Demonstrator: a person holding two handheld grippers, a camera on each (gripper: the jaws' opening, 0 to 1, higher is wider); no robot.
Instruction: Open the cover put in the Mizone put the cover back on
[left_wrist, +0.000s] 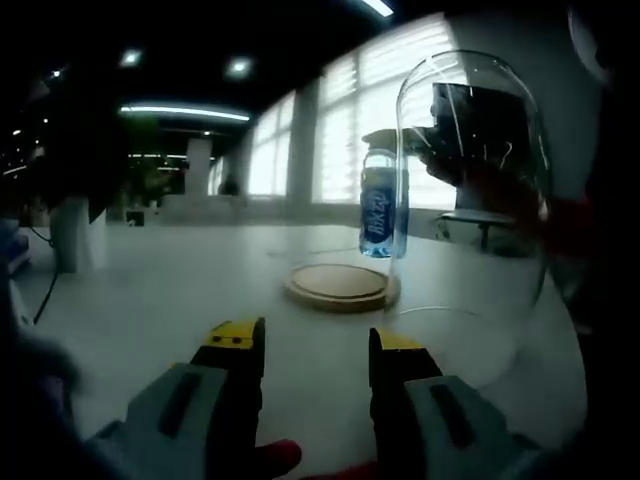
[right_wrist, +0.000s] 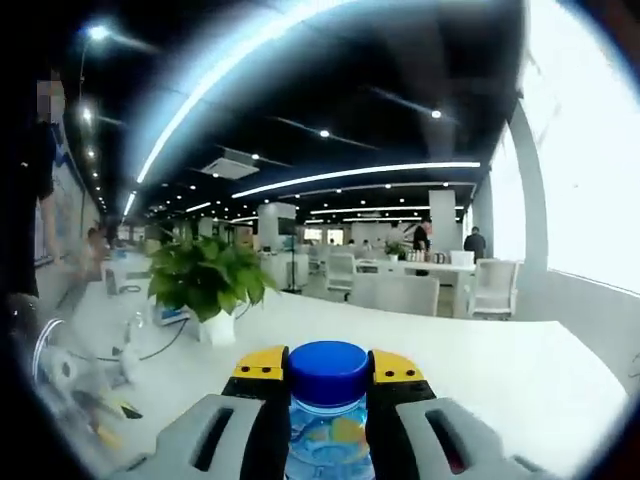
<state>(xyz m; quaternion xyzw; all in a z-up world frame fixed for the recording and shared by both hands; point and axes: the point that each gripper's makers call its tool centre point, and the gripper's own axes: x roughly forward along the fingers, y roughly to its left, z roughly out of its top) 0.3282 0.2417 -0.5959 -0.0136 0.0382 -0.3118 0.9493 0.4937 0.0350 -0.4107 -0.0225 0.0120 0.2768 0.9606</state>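
The Mizone bottle, clear with a blue label, hangs upright just above and behind the round wooden base. My right gripper holds it by the neck, coming in from the right and seen partly through the glass. The glass dome cover stands on the table to the right of the base. Low over the table in front of the base, my left gripper is open with nothing in it. In the right gripper view, my right gripper is shut around the bottle's blue cap.
The white table stretches to the left of the base. A potted green plant and some cables sit on the table at the left. Office desks, chairs and people are far behind.
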